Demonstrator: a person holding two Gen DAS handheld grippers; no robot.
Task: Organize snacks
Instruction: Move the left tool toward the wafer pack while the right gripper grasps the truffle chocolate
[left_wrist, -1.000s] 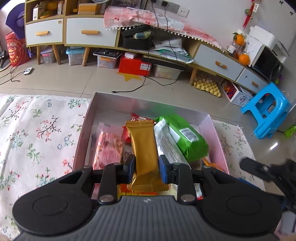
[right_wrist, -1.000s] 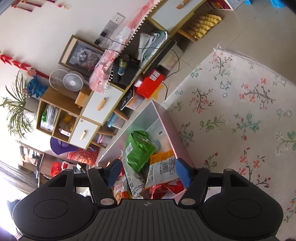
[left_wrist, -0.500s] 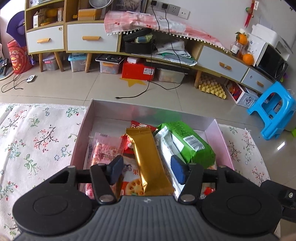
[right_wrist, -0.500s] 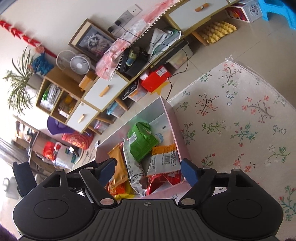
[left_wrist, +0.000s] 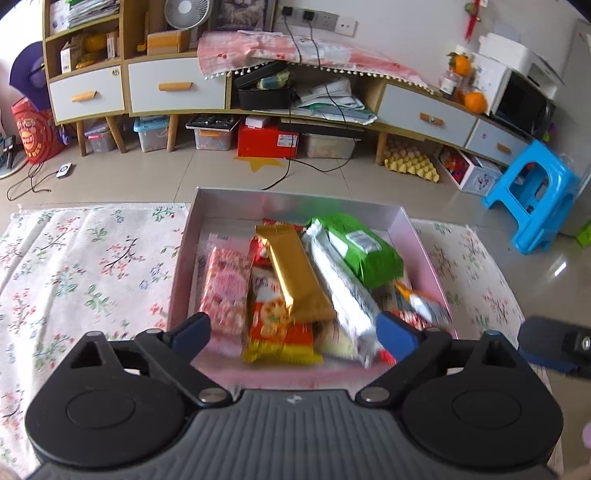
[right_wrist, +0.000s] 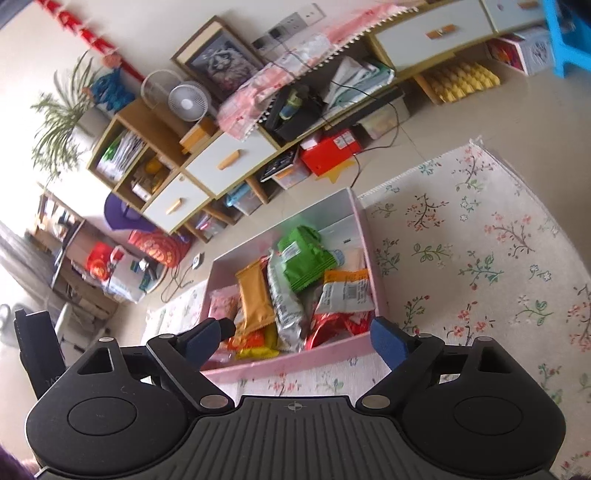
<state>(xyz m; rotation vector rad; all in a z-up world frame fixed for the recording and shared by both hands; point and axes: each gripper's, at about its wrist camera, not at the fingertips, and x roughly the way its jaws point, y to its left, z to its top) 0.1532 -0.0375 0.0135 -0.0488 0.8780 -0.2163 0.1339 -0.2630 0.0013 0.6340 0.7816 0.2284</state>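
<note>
In the pink box (left_wrist: 424, 254) on the floral cloth (left_wrist: 92, 258), the gold snack bar (left_wrist: 295, 273) now lies free on top of the pile, slanting across the orange-red packet (left_wrist: 275, 325) and just beside the silver packet (left_wrist: 343, 295). 1 second ago the left gripper (left_wrist: 293, 330) was pinching that bar by its near end; half a second ago its jaws had parted, and now they are spread wide, with nothing between them, and the view has drawn back so that more of the box shows below the fingers. That reads as a finished placement: the bar has been released into the box with the others, the pink-wrapped pack (left_wrist: 225, 291) to its left and the green bag (left_wrist: 362, 251) to its right. The right gripper (right_wrist: 297, 338) is also spread wide and empty; it has lifted away from the box over the same second and hangs above its near wall. In the right wrist view the cloth around the box shows no loose snacks, though parts of it lie out of frame, so the sorting looks close to done; whether any item remains elsewhere cannot be told.
</note>
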